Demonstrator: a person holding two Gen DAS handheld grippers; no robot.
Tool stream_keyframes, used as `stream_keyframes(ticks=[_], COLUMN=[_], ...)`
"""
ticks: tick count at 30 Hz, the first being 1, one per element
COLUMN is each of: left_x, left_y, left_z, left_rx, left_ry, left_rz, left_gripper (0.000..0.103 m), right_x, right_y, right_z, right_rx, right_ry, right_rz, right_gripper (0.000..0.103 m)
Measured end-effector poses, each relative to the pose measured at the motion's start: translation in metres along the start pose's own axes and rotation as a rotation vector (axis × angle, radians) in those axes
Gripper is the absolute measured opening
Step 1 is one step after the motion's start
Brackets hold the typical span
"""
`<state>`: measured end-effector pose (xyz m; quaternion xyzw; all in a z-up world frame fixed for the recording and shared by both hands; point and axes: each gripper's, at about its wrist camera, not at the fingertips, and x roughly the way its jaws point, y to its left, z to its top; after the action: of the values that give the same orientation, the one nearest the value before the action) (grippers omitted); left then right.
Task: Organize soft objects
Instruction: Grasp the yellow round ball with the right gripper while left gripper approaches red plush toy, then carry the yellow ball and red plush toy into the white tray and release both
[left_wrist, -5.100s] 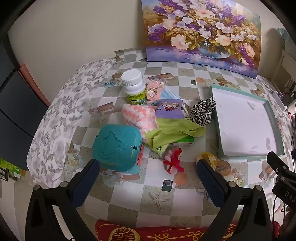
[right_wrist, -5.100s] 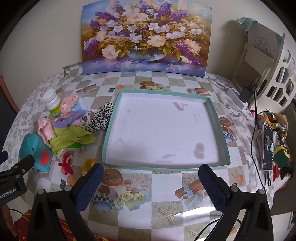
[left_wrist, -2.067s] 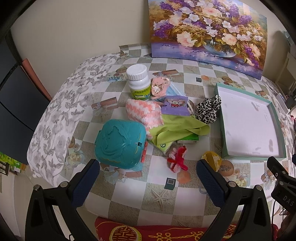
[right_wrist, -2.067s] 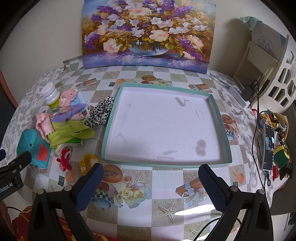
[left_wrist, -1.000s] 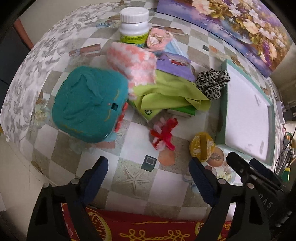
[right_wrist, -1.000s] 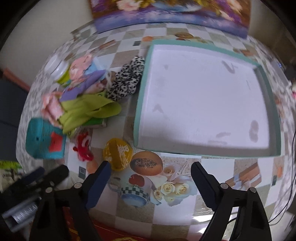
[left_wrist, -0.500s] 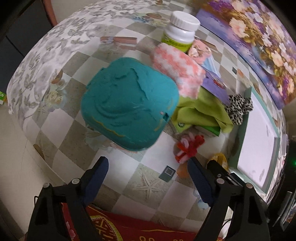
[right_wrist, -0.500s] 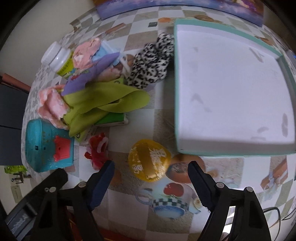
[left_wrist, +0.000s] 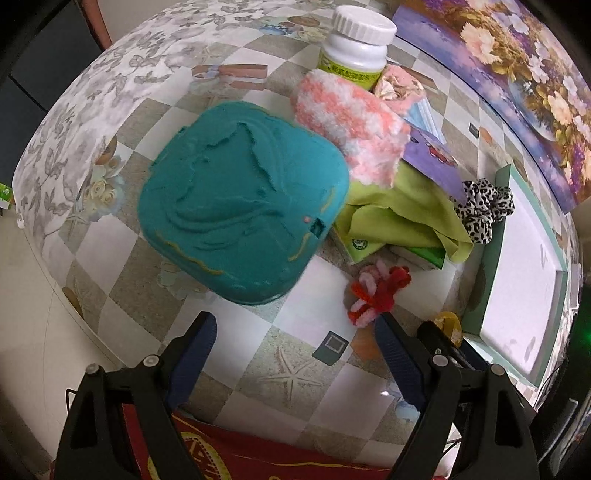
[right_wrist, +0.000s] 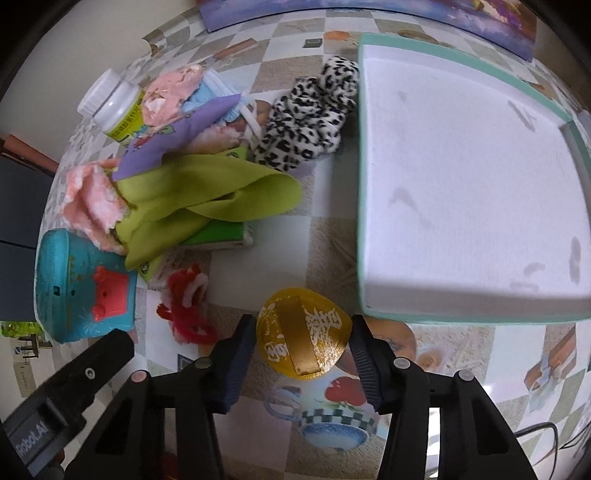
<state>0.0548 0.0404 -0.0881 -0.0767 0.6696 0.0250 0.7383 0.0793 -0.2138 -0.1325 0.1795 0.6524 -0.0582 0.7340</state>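
My right gripper (right_wrist: 303, 328) has its jaws spread wide on either side of a gold pouch with white characters (right_wrist: 304, 332), which lies on the checked tablecloth (right_wrist: 280, 236) just beside the near left corner of the white tray (right_wrist: 469, 177). Neither pad seems to touch it yet. To grip well, I would lower until the pads sit level with the pouch's middle, then close slowly on its widest part. My left gripper (left_wrist: 295, 343) hangs wide apart and empty, near the teal case (left_wrist: 240, 206) and red yarn flower (left_wrist: 376, 291).
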Motion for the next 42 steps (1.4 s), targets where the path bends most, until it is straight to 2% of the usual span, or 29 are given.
stream_keyframes(ticks=[3, 12, 15, 20, 31, 35, 42], left_x=[0.004, 0.017, 0.025, 0.039, 0.065, 0.071, 0.048], left_y=[-0.010, -0.045, -0.057, -0.080, -0.123, -0.132, -0.147], left_z=[-0.001, -0.002, -0.001, 0.005, 0.028, 0.029, 0.025], left_rx=[0.012, 0.070, 0.098, 0.131, 0.187, 0.197, 0.200], left_ry=[0.006, 0.025, 0.037, 0.048, 0.045, 0.034, -0.008], left_rz=[-0.003, -0.019, -0.007, 0.002, 0.028, 0.006, -0.057], left_gripper=[0.087, 0.087, 0.078, 0.057, 0.027, 0.025, 0.025], right_x=[-0.011, -0.066, -0.076, -0.083, -0.092, -0.092, -0.103], right_y=[-0.011, -0.042, -0.048, -0.047, -0.051, -0.051, -0.054], right_z=[-0.004, -0.018, -0.017, -0.019, -0.017, -0.017, -0.015], right_rx=[0.025, 0.030, 0.036, 0.046, 0.050, 0.050, 0.058], right_ry=[-0.012, -0.160, -0.186, -0.203, -0.233, -0.238, -0.268], right_rz=[0.014, -0.011, -0.017, 0.001, 0.007, 0.008, 0.020], right_gripper=[0.054, 0.054, 0.054, 0.054, 0.054, 0.054, 0.054])
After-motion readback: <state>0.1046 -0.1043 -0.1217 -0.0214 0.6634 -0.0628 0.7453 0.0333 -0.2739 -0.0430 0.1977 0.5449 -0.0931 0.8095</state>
